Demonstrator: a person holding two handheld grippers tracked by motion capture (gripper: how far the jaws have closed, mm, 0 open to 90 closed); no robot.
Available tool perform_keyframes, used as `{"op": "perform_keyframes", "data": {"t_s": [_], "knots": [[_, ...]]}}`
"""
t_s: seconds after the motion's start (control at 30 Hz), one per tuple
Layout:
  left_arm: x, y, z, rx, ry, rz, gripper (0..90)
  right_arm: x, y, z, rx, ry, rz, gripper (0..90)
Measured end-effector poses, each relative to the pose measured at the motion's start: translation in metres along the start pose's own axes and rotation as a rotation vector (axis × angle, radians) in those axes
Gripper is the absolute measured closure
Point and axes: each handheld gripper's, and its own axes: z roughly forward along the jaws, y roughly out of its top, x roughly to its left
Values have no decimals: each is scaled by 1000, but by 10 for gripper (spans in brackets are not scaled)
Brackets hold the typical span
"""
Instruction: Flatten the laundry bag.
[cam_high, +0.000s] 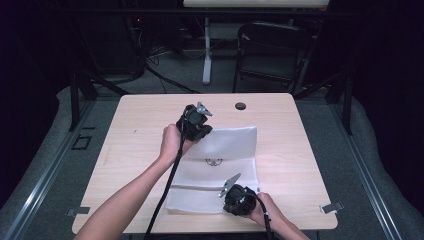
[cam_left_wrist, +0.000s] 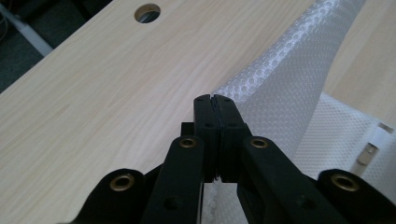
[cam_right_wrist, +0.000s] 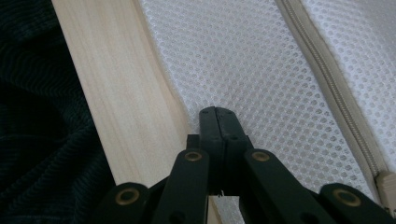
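left gripper (cam_left_wrist: 215, 100): clamped on mesh bag (cam_high: 227, 145) far-left corner, lifted (thin bite, could slip)
right gripper (cam_right_wrist: 215, 112): clamped on bag's near edge; overpull risked tearing

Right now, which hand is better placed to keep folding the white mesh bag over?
Probably the left: the left gripper pinches the mesh bag at its raised far corner, while the right gripper clamps the near edge low.

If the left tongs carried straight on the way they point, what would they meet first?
Probably bare light wooden tabletop; the left tongs, shut on the white mesh bag, point roughly toward its round hole.
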Motion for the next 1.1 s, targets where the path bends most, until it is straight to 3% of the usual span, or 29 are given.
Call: {"op": "perform_keyframes", "data": {"t_s": [0.13, 0.3, 0.63, 0.8, 1.1], "knots": [[6, 6, 6, 6, 24, -3, 897, 0, 0, -2, 25, -5, -10, 900], [14, 12, 19, -7, 48, -29, 897, 1, -1, -1, 18, 10, -2, 900], [29, 21, 54, 3, 102, -70, 897, 2, -1, -1, 11, 30, 9, 900], [40, 18, 73, 25, 113, -113, 897, 3, -2, 0, 2, 58, 16, 900], [54, 9, 97, 63, 126, -162, 891, 5, -2, 0, 12, 59, 4, 900]]}}
